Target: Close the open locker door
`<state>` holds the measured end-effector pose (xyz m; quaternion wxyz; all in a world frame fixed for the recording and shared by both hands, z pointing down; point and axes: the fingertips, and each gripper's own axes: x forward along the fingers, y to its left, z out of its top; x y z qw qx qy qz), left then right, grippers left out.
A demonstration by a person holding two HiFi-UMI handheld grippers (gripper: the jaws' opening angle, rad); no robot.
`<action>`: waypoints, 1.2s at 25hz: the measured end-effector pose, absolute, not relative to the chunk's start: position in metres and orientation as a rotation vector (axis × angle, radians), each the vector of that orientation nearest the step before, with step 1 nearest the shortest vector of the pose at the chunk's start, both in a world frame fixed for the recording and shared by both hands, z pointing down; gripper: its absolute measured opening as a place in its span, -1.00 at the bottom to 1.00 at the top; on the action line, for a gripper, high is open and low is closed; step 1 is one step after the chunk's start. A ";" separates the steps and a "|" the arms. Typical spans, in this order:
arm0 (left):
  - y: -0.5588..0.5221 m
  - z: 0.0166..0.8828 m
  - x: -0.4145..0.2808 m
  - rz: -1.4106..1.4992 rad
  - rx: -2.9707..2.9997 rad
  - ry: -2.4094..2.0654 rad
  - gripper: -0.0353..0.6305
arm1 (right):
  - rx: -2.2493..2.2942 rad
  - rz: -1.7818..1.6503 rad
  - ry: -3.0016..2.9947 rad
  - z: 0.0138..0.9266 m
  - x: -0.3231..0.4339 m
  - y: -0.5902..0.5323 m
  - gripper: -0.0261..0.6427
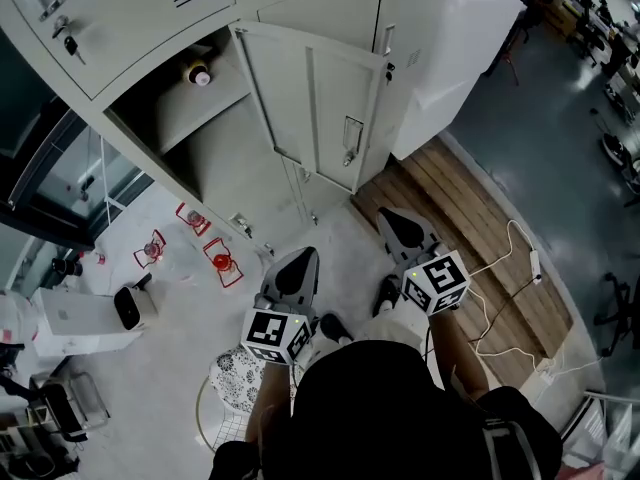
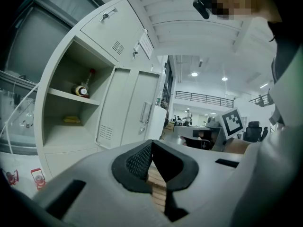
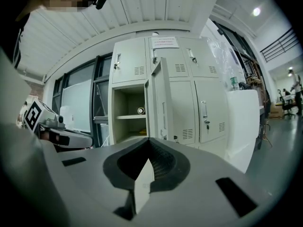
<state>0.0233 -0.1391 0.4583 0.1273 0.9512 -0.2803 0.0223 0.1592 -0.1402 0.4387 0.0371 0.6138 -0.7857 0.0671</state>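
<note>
Right now, both tools sit close in front of you in the head view. Your left tongs [image 1: 296,266] are at about 6 o'clock and your right tongs [image 1: 404,230] at about 5 o'clock, each with its marker cube nearest your body. The left gripper view shows the left tongs [image 2: 151,146] with their tips pressed together and nothing between them; only wooden floor shows through the gap below the tips. The right gripper view shows the same for the right tongs [image 3: 149,144]: tips together, nothing held. Neither pair touches the lockers.

On the floor at 9 o'clock from your left tongs lie a few small red-framed items [image 1: 222,262]. At 3 o'clock from your right tongs, a white cable [image 1: 500,268] trails across the wooden planks [image 1: 450,203].

Farther out, at 12 o'clock, the locker door [image 1: 320,108] stands swung wide open, hinged on its right edge, with its handle toward your right tongs. In the right gripper view the locker door [image 3: 160,103] shows nearly edge-on, dead ahead of the tips. To its left at 11 o'clock the open compartment [image 1: 185,133] has a bottle [image 1: 197,71] lying on its upper shelf.
</note>
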 end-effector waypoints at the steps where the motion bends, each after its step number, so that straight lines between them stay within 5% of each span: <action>1: -0.140 0.458 0.025 0.064 2.768 -0.818 -0.84 | 1.884 0.198 -2.413 0.437 0.161 -0.143 -0.91; 30: -0.179 0.430 0.075 0.034 2.809 -0.893 -0.84 | 1.773 0.116 -2.460 0.416 0.201 -0.232 -0.91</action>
